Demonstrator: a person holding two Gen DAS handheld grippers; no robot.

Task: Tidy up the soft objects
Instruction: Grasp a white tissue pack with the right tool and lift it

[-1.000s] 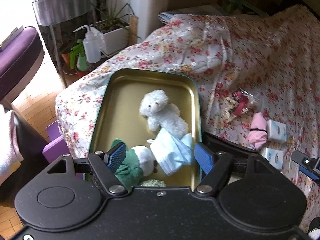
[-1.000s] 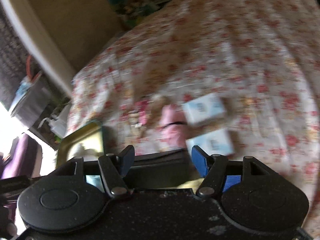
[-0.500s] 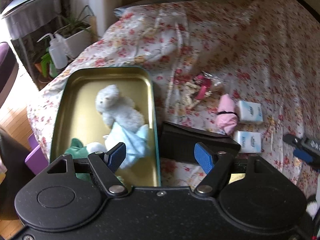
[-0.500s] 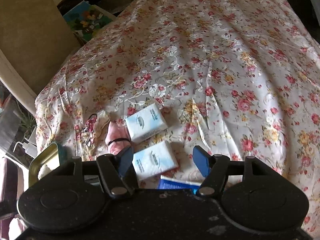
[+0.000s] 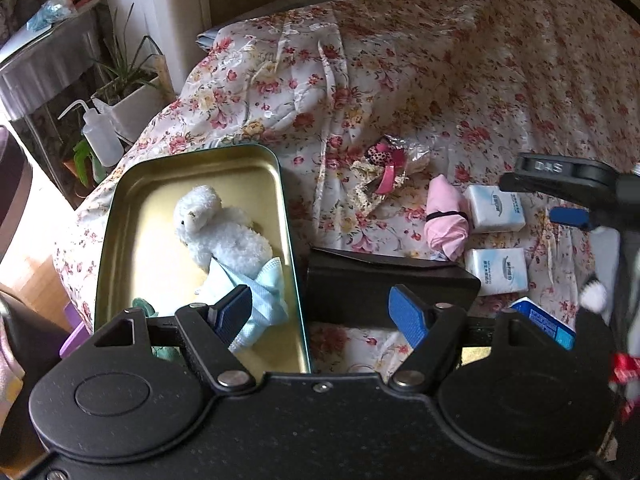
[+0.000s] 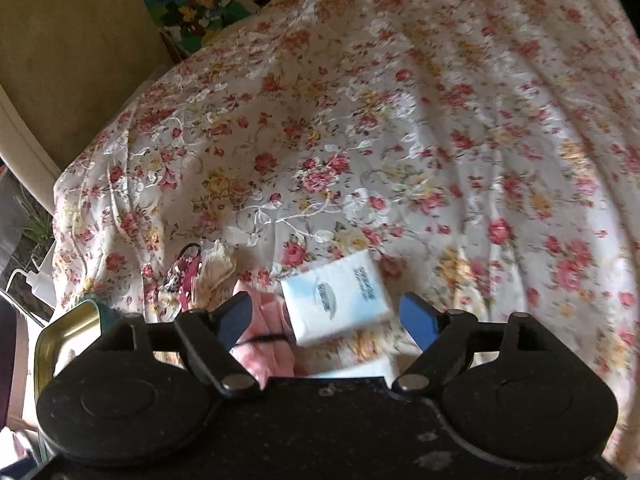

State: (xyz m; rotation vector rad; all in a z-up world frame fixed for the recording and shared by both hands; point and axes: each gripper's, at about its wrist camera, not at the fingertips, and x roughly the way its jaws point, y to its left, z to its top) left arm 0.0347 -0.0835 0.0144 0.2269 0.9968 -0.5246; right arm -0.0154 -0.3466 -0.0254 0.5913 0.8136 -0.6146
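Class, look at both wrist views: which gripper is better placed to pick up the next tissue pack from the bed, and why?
Probably the right gripper. Its open jaws already frame a tissue pack lying on the floral bedspread. The left gripper, also open and empty, hangs over the tin's edge and the black case, away from the packs.

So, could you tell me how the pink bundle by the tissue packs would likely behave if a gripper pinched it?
The pink bundle looks like rolled cloth, so probably soft and light. Its black band should keep it from unrolling. Lying on the bedspread, it seems unlikely to roll.
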